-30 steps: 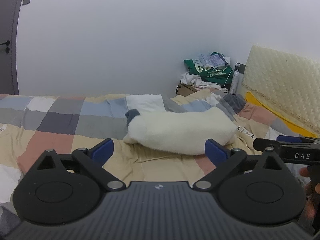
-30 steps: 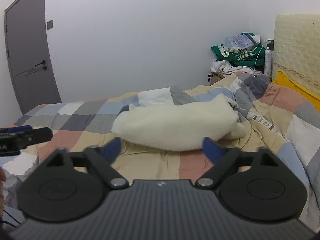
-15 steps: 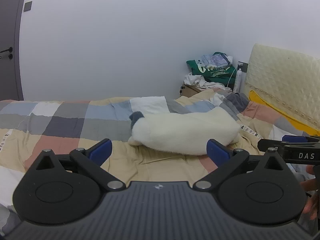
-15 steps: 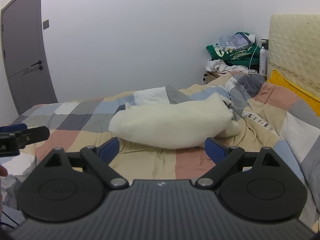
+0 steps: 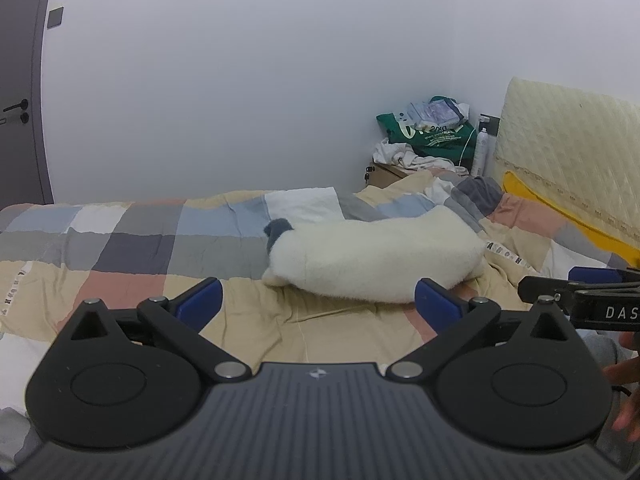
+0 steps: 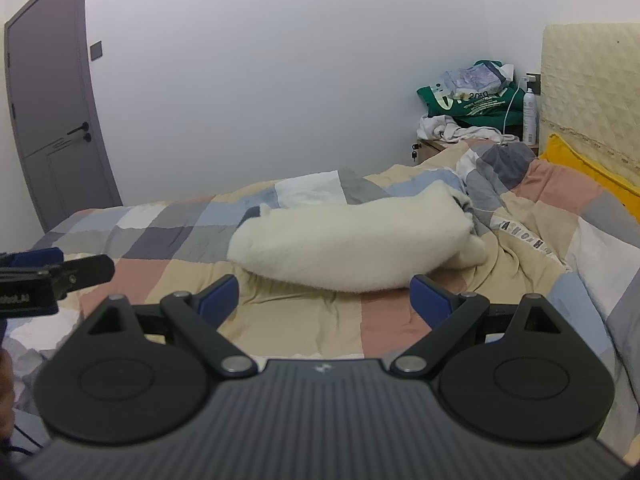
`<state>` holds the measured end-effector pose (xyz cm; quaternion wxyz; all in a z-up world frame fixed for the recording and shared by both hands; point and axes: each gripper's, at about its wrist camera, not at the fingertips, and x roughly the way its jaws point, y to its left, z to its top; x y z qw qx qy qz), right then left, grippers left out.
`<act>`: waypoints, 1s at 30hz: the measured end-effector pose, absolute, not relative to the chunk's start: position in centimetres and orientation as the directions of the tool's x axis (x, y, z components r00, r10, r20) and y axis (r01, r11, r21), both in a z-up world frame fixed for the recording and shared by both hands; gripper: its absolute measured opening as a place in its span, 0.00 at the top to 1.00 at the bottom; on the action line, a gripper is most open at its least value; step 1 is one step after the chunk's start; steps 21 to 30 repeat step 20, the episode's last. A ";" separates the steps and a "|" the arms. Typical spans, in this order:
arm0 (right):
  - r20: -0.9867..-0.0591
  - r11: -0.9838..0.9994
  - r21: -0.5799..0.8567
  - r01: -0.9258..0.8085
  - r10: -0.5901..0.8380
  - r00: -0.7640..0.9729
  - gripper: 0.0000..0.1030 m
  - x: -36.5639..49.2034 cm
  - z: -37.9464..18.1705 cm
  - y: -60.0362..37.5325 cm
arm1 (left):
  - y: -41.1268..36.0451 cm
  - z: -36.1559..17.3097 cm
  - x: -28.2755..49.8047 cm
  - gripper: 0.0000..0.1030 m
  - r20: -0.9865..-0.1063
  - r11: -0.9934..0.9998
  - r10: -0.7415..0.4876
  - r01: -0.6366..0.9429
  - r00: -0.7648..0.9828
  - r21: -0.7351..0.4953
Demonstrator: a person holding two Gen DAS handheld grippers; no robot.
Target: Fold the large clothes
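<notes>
The left gripper hung with its blue-padded fingers spread wide and empty, just short of the folded cream fleece garment. The right gripper matched it, blue fingers parted and holding nothing, near the same garment.

That garment lay as a thick, rounded bundle in the middle of the bed, on a patchwork duvet of beige, pink, grey, blue and white squares. A dark grey piece of cloth poked out at the garment's left end. To the garment's right, a strip of printed letters ran along the duvet, too warped to read.

Beyond the garment, a wooden bedside cabinet carried white crumpled cloths, a green bag with white printing that I could not read, and a white spray bottle. Right of the garment stood a cream quilted headboard and a yellow pillow. Far left of it was a grey door in a plain white wall. The right gripper's side, seen from the left wrist, read "DAS".
</notes>
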<state>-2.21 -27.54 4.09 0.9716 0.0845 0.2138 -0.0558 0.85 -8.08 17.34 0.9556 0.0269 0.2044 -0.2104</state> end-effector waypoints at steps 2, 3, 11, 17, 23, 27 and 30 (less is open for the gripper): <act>-0.424 0.979 0.140 0.147 -0.075 0.902 0.09 -2.3 4.1 -27.4 | -8.1 17.3 0.8 0.00 -0.406 0.910 -0.390 0.413 0.827 -0.033; -0.424 0.979 0.139 0.152 -0.080 0.902 0.09 -2.3 4.1 -27.3 | -8.1 17.3 0.7 0.00 -0.408 0.910 -0.390 0.413 0.825 -0.034; -0.426 0.978 0.141 0.153 -0.080 0.901 0.09 -2.4 4.3 -27.1 | -8.2 17.4 0.2 0.00 -0.399 0.904 -0.402 0.426 0.824 -0.031; -0.429 0.978 0.144 0.149 -0.074 0.900 0.09 -2.0 4.3 -27.3 | -8.0 17.6 0.0 0.00 -0.390 0.906 -0.401 0.422 0.829 -0.035; -0.430 0.980 0.136 0.146 -0.074 0.900 0.09 -2.0 4.2 -27.1 | -8.0 17.6 -0.1 0.00 -0.391 0.906 -0.401 0.421 0.828 -0.039; -0.430 0.980 0.136 0.146 -0.074 0.900 0.09 -2.0 4.2 -27.1 | -8.0 17.6 -0.1 0.00 -0.391 0.906 -0.401 0.421 0.828 -0.039; -0.430 0.980 0.136 0.146 -0.074 0.900 0.09 -2.0 4.2 -27.1 | -8.0 17.6 -0.1 0.00 -0.391 0.906 -0.401 0.421 0.828 -0.039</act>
